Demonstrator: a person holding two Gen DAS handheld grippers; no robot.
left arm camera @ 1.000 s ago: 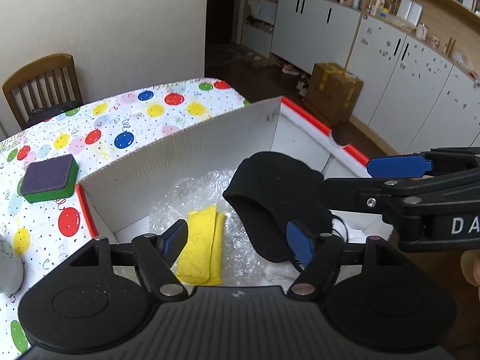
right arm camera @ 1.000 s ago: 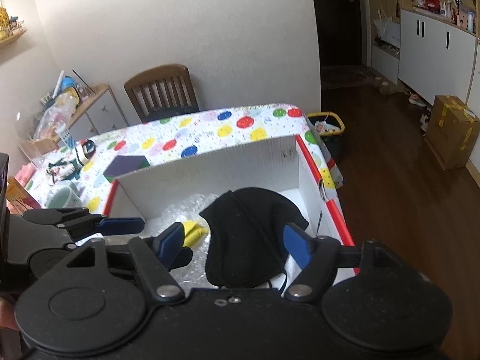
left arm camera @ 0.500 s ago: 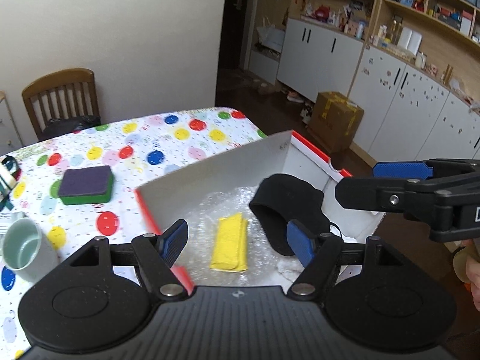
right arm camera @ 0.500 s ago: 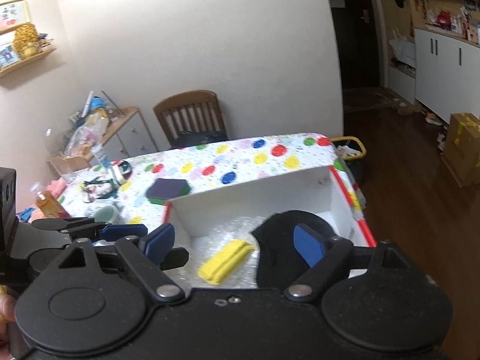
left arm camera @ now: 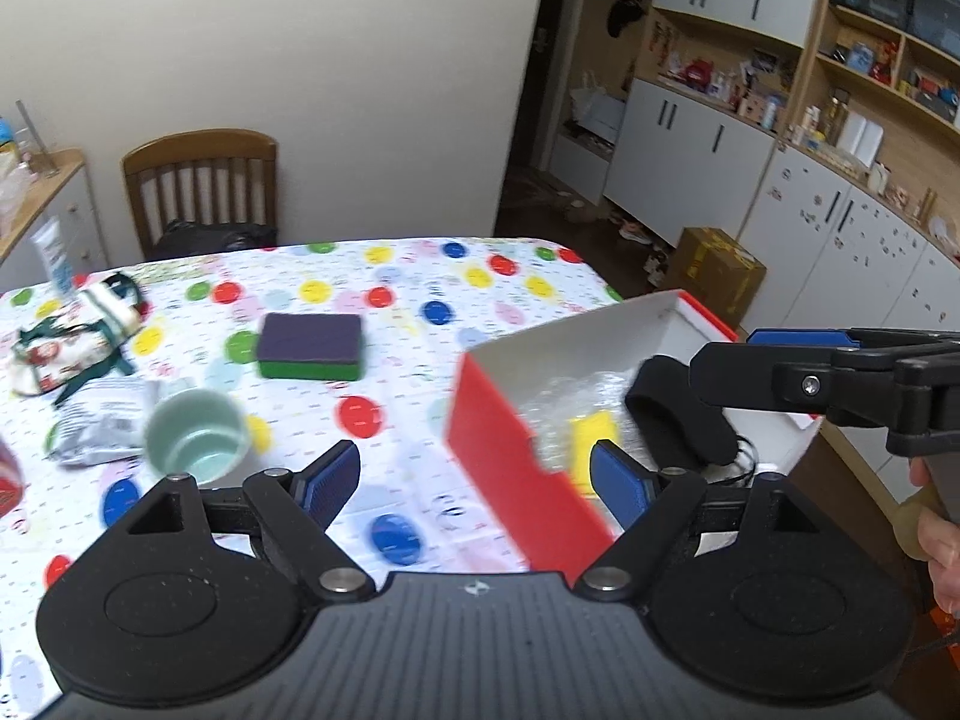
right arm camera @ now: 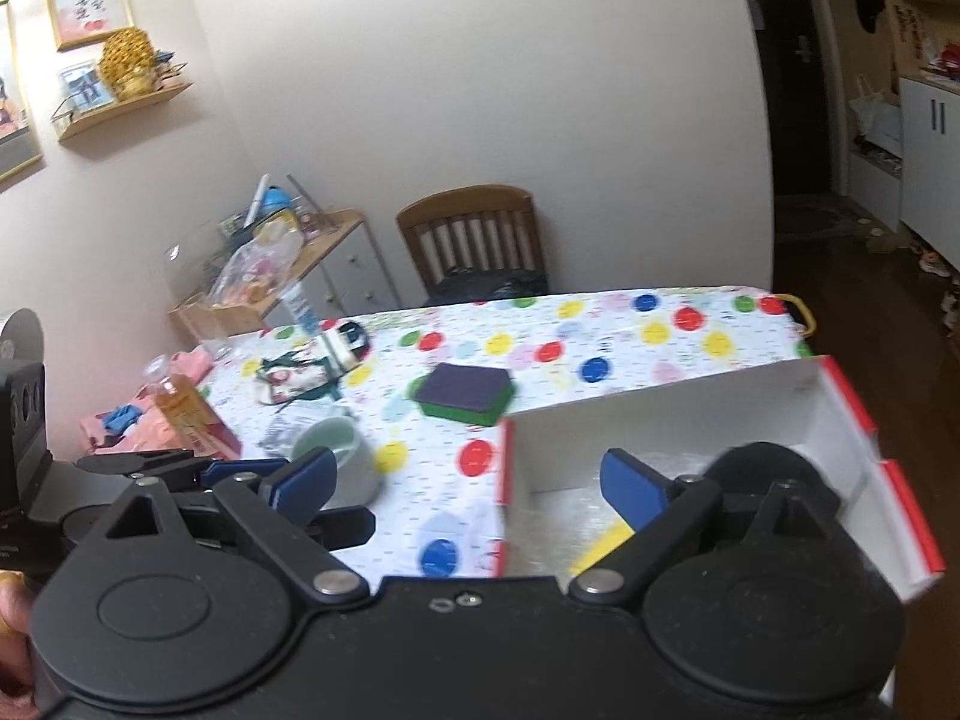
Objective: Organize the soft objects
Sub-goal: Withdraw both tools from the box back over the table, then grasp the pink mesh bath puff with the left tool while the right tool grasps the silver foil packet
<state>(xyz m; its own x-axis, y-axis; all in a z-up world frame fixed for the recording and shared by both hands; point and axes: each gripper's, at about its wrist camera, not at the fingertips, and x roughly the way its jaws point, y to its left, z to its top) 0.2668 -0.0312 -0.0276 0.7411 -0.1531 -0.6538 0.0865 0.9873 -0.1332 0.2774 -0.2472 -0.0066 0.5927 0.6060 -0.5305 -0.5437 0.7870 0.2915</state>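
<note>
two soft things already lie in the red-and-white box [left arm camera: 510, 456] at the table's near right corner — a black cloth piece [left arm camera: 678, 414] and a folded yellow cloth [left arm camera: 591, 441], side by side on the bubble wrap [left arm camera: 576, 396] lining it. one soft thing looks left over: the purple-and-green sponge [left arm camera: 310, 345], flat on the spotted tablecloth [left arm camera: 408, 300], well apart from the box and beyond the pale green cup [left arm camera: 195, 441].

by that lay of things the placing step is done and the sponge is likely the next pick. it calls for a reach out across the table past the cup, jaws set to straddle the sponge's shorter sides, then a carry to the free part of the box beside the yellow cloth.

the left gripper [left arm camera: 474, 474] points forward and downward over the box's near red wall; its jaws have just been opening and stand wide, nothing between the pads. the right gripper [right arm camera: 468, 474] is angled down over the box's left edge, its jaws likewise just opening to a wide gap and holding nothing. in the left wrist view the right gripper's arm juts in from the right above the box, with part of a hand [left arm camera: 936, 540] at the frame edge; in the right wrist view the left gripper sits low at the left.
</note>
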